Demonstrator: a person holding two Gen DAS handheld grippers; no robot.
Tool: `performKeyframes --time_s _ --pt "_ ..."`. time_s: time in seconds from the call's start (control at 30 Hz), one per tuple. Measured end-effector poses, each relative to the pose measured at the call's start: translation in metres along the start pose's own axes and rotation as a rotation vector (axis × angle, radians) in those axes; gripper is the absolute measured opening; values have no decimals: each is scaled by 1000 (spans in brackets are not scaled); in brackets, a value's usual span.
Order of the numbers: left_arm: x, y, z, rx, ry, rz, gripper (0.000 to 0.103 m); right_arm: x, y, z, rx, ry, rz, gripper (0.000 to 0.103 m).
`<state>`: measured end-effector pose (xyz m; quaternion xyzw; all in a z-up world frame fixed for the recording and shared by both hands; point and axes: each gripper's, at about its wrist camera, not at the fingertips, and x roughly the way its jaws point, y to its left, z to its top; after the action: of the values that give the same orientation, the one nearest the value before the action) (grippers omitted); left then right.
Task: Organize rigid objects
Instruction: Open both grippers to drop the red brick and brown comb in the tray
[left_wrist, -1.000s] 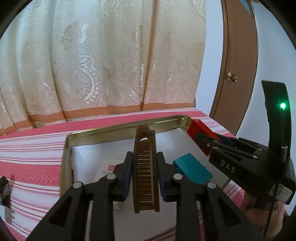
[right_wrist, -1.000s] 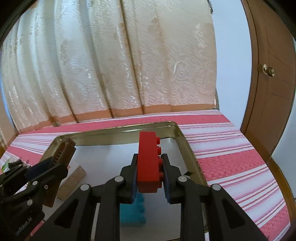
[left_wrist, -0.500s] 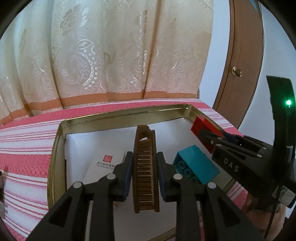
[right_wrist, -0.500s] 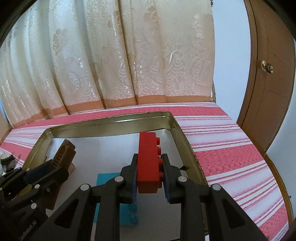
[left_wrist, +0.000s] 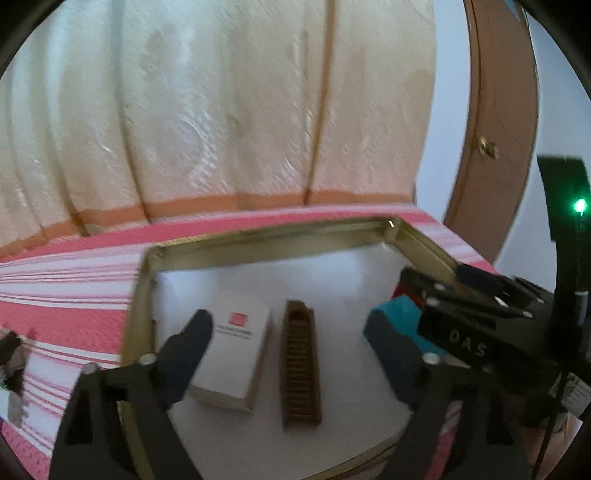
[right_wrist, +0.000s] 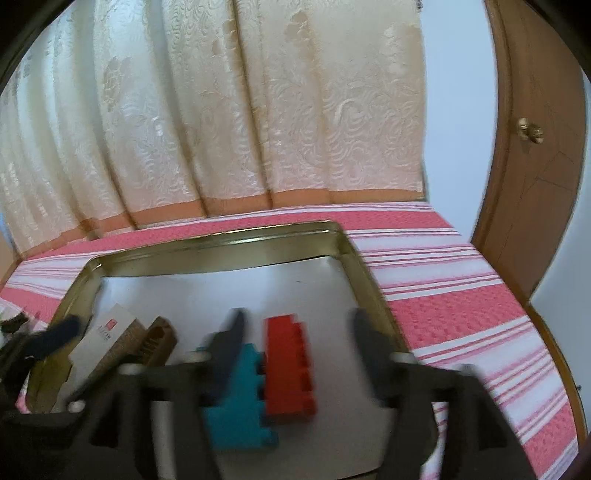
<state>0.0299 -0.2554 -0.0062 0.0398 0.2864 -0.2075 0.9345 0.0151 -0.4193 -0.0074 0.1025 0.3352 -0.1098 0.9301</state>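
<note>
Between my left gripper (left_wrist: 288, 354) jaws, opening wide, nothing held: brown comb (left_wrist: 300, 363) flat on tray (left_wrist: 266, 242) liner, beside white box (left_wrist: 232, 354). Right gripper (right_wrist: 295, 343) jaws also opening, red brick (right_wrist: 290, 369) below, touching teal brick (right_wrist: 240, 398). Bricks look light, stiff, smooth; grip flat long sides. Comb teeth probably fragile; take by spine.

a pink-striped cloth (right_wrist: 461, 295) carries a gold-rimmed tray (right_wrist: 221, 245).

Glossy brass-toned metal tray (right_wrist: 229, 245), matt plastic bricks (right_wrist: 288, 369).
</note>
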Motion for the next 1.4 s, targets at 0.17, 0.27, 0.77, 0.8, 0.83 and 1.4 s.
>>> performKeyframes --time_s 0.17,0.27,0.77,0.8,0.83,1.4 --pt "-18 3 -2 -13 -91 -30 103 -10 -6 1 47 -62 15 80" --pt "-28 3 -4 -3 -136 -21 103 -10 -4 2 39 -62 14 80" --pt "-51 34 -13 71 -255 170 103 -48 -5 -2 61 -290 -22 81" --pt "-52 33 -14 70 -254 165 103 -49 -5 -2 64 -293 -25 81" --pt "-53 34 -14 67 -253 160 103 -50 -5 -2 67 -297 -31 81" --pt "-62 56 -23 34 -205 128 103 -79 29 -17 25 -408 -131 82"
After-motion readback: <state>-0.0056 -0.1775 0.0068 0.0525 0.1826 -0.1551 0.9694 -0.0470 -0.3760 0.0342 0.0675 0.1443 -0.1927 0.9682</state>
